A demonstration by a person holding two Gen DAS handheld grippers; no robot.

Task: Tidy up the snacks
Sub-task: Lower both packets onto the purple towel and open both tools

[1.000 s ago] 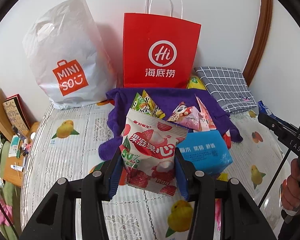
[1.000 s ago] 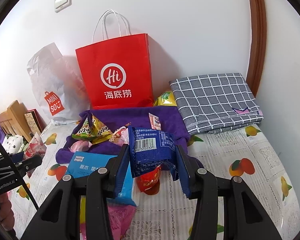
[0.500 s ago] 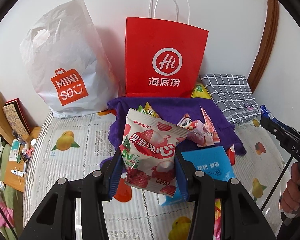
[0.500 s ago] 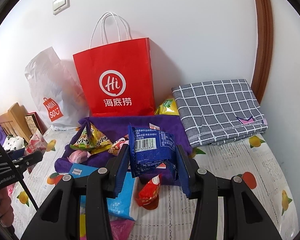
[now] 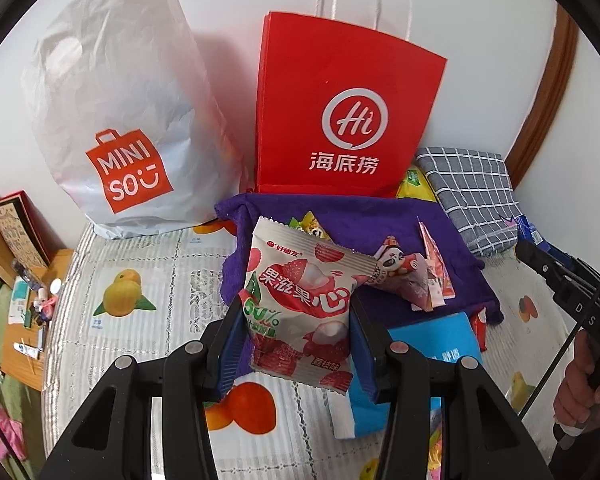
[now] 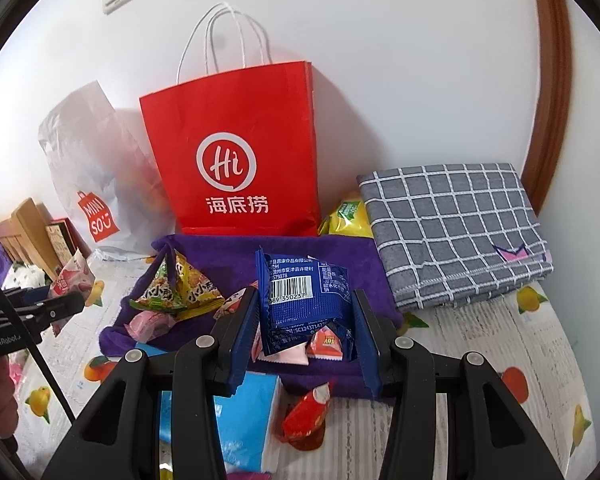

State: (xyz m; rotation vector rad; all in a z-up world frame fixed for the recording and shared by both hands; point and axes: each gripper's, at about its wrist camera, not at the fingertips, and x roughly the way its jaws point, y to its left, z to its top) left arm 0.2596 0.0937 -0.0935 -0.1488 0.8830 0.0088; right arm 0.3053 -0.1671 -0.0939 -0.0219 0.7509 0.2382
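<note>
My left gripper (image 5: 296,340) is shut on a white and pink lychee snack packet (image 5: 300,300), held upright above the bed. My right gripper (image 6: 306,336) is shut on a blue snack packet (image 6: 304,300) with a barcode. Behind both stand a red paper bag (image 5: 348,108) (image 6: 236,152) and a white plastic shopping bag (image 5: 120,112) (image 6: 96,176) against the wall. More snacks lie on a purple towel (image 5: 380,216) (image 6: 340,252): green and yellow triangular packets (image 6: 176,284), pink packets (image 5: 412,280) and a red candy (image 6: 308,416) on the sheet.
A blue tissue pack (image 5: 432,360) (image 6: 240,420) lies near the front. A folded grey checked cloth (image 6: 452,232) sits at the right, a yellow-green packet (image 6: 346,216) beside it. The bed's left edge drops to a cluttered wooden stand (image 5: 24,320). A wooden door frame (image 6: 548,80) is at right.
Both grippers moved forward towards the bags with their packets still held; the red bag and white bag look larger and nearer, and the tissue pack has slid lower in both views.
</note>
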